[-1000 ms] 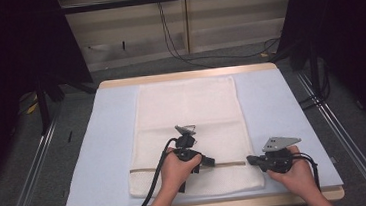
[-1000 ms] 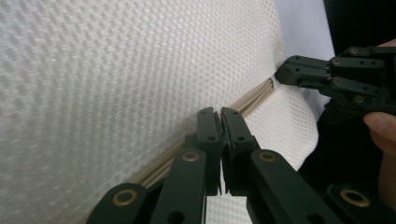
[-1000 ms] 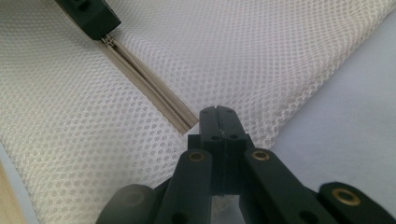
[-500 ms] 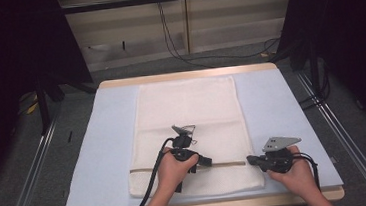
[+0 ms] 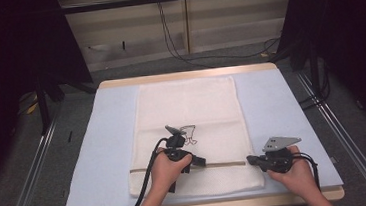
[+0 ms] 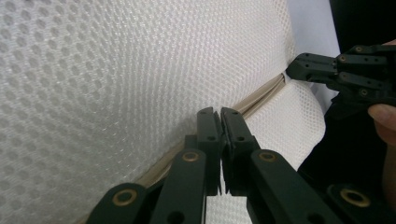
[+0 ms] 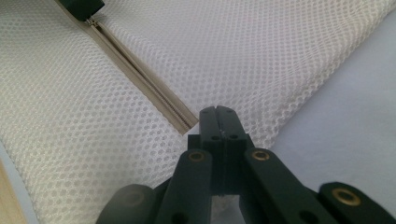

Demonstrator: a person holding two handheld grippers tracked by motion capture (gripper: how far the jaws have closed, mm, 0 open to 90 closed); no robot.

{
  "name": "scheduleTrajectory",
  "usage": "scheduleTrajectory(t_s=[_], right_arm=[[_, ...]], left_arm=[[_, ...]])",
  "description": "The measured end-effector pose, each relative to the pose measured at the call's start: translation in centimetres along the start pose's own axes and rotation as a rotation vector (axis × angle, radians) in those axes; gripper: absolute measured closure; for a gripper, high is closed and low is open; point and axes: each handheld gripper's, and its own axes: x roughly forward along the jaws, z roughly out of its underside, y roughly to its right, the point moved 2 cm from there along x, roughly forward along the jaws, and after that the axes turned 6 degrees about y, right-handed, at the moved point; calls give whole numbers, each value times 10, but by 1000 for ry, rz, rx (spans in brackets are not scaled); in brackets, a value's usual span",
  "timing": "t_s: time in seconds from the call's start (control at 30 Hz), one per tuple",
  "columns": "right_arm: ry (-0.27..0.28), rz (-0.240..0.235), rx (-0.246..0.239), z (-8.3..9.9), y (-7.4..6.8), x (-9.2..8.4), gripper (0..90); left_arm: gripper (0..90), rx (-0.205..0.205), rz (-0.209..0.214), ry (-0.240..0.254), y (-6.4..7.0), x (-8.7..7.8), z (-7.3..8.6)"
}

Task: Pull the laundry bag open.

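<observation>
White mesh bag (image 5: 188,117), flat on pale blue mat (image 5: 104,140), zipper (image 7: 140,77) near its front edge. Left gripper (image 5: 200,162): jaws closed on the zipper (mid-length). Right gripper (image 5: 251,160): jaws closed at the zipper's end, pinching the bag's edge.

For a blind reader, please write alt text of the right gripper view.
The right gripper, jaws shut, pinches the white mesh bag at the end of its beige zipper. Pale blue table cover lies beside it.
</observation>
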Motion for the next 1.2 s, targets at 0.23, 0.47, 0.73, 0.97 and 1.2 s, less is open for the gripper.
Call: scheduleTrajectory(t_s=[0.23, 0.47, 0.73, 0.97, 1.2], right_arm=[[0, -1, 2, 0, 0, 0, 900], [2, -1, -3, 0, 0, 0, 900], [1, 0, 1, 0, 0, 0, 900], [1, 0, 1, 0, 0, 0, 900], [0, -1, 5, 0, 0, 0, 900]], left_arm=[[874, -3, 7, 4, -2, -1, 2], [874, 0, 11, 6, -3, -1, 3], [873, -2, 17, 5, -4, -4, 4], [873, -2, 3, 8, -8, -9, 5], [873, 0, 12, 4, -8, -10, 6]])
